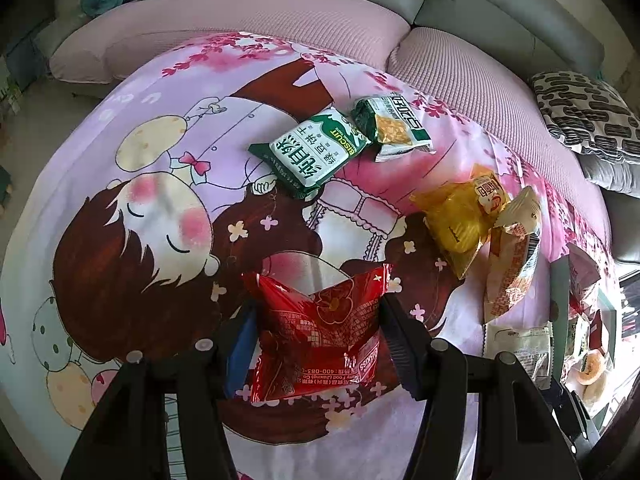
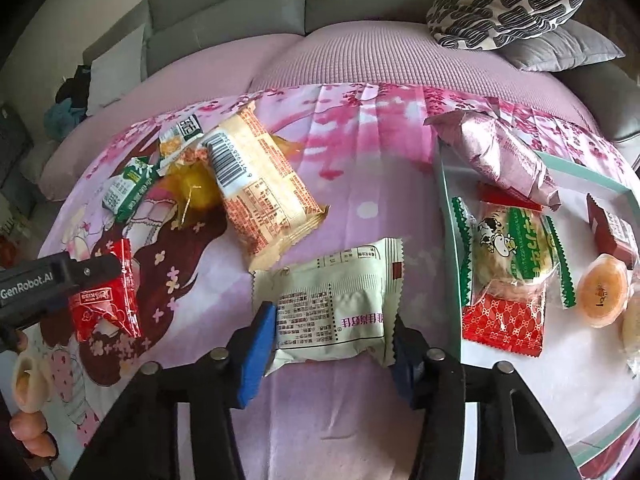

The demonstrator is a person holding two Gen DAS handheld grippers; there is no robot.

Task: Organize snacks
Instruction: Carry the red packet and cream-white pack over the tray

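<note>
Here the coming move turns on the tray: the shallow white tray with a pale green rim (image 2: 446,216) lies just to the right of the right gripper (image 2: 334,354), while the left gripper (image 1: 316,340) sits well off on the far side, so the right hand is plainly the nearer one.

Between the right gripper's blue-padded fingers (image 2: 256,356) lies a flat, pale cream foil snack packet with black print (image 2: 332,304). It runs crosswise between the jaws, its serrated ends pointing left and right, and rests on the pink cartoon-printed blanket (image 2: 360,152). The jaws are drawn in on its near edge, both pads meeting the wrapper, so I judge it grasped though not lifted.

The left gripper is clenched on a crinkled red foil snack bag (image 1: 320,332), held upright off the blanket.

The tray already holds several snacks, so a short carry rightward over the rim looks like what is needed; a loose hold on the slack foil could let the cream packet slip.
</note>
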